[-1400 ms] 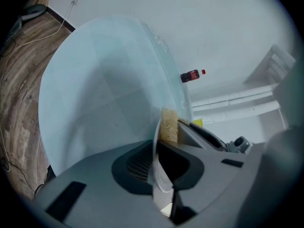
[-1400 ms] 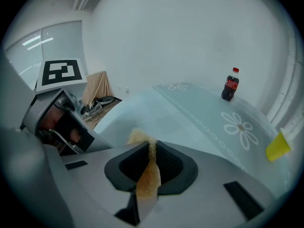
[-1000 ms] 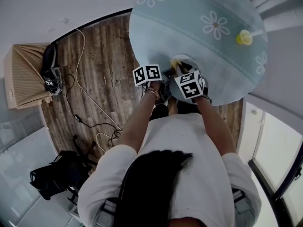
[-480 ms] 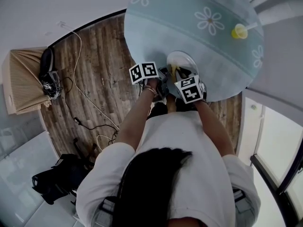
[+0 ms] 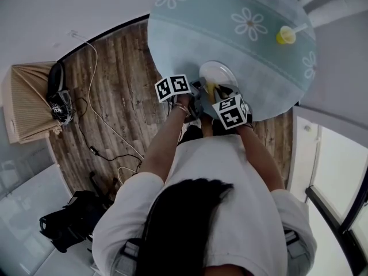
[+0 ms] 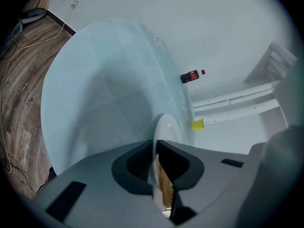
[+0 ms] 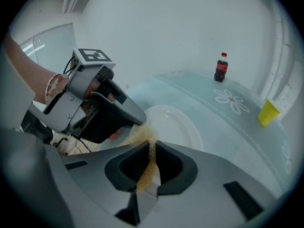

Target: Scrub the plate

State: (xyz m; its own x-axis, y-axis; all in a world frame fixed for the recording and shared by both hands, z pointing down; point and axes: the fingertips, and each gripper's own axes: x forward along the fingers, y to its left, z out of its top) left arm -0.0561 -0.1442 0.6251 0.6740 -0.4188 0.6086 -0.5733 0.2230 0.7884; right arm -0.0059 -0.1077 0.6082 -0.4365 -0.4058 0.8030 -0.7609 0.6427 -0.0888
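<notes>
Head view only: wood floor with cables, the whole round table (image 5: pixel 190 22), and both grippers side by side at its near edge.
Left gripper view only: plate (image 6: pixel 166 127) seen edge-on, its rim running straight into the jaws, with the sponge (image 6: pixel 166 184) just behind it.
Right gripper view only: plate's open white face (image 7: pixel 176 125), and the left gripper (image 7: pixel 139 120) at its near-left rim.
Left gripper (image 6: pixel 156 144): jaws nearly together, clamped on the plate's rim.
Right gripper (image 7: pixel 152 144): jaws nearly together, pinching the tan sponge (image 7: pixel 147 167).
Plate: flat on the table at the near edge, ahead of both grippers; the sponge touches its near rim, beside the left gripper.
Beyond: cup (image 7: pixel 269 113) and bottle (image 7: pixel 221 67), well apart from the plate.
Change: the right gripper has slid toward the near rim, baring more plate; the left has stayed put.
</notes>
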